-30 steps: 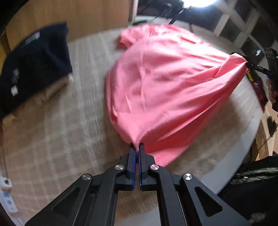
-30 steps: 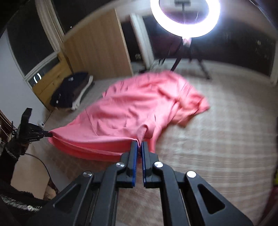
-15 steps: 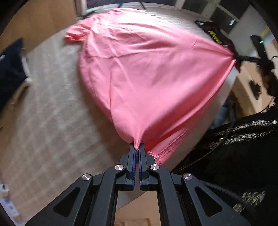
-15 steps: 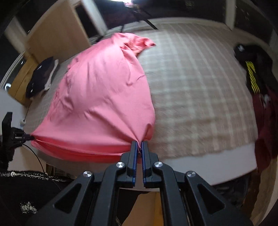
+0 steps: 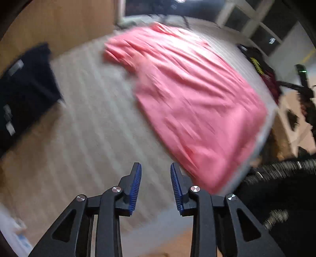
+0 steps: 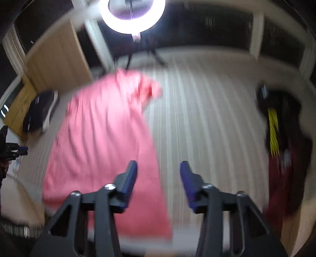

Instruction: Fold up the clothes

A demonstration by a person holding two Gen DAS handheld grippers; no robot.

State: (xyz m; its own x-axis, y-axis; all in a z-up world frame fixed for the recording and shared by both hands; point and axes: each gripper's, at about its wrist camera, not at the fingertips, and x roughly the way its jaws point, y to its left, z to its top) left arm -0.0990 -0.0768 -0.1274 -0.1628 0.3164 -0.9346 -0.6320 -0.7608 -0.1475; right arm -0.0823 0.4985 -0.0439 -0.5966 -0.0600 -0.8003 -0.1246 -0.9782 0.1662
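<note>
My left claw and right claw are opening, empty; wrinkled pink shirt lies flat on the checked bedspread.

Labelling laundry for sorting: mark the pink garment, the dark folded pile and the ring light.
pink garment [image 5: 193,98], left wrist view, middle of its body.
dark folded pile [image 5: 23,94], left wrist view, top.
ring light [image 6: 132,14], right wrist view, lit ring.

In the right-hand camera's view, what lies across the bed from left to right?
Dark folded clothes at the far left, then the pink garment, then bare checked bedspread, then a dark pile with yellow print.
</note>
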